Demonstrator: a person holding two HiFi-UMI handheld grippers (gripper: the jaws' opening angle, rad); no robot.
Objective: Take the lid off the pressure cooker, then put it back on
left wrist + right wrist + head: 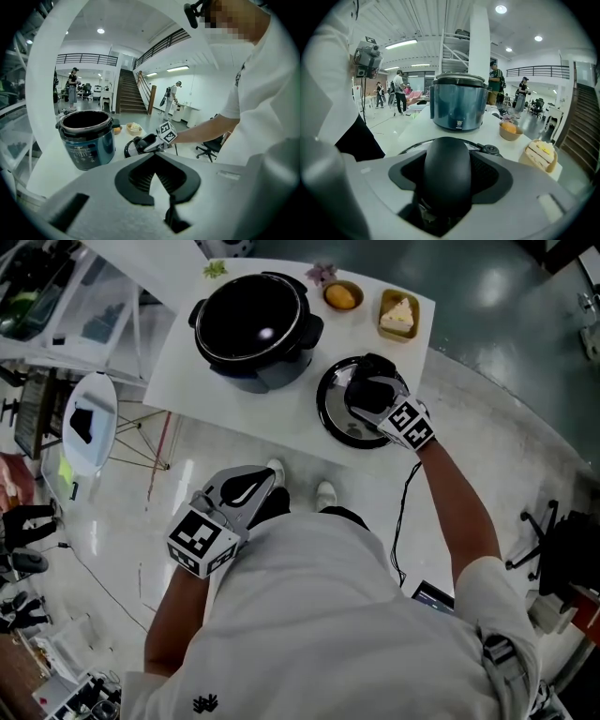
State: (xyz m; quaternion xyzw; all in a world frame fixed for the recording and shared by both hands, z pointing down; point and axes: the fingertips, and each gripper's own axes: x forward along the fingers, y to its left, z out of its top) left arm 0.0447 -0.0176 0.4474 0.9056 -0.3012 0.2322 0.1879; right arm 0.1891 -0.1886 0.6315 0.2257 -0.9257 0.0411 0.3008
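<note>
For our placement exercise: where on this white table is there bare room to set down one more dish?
Bare: the near-left stretch of the table, in front of the pressure cooker and left of the lid. Crowded: the far right corner, where two food dishes sit behind the lid.

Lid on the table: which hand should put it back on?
Right. The right gripper grips the lid by its handle beside the open cooker; the left gripper, shut, hangs off the table.

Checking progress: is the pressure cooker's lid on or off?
Off. The pressure cooker stands open; the lid lies on the table beside it, between the right gripper's jaws.
</note>
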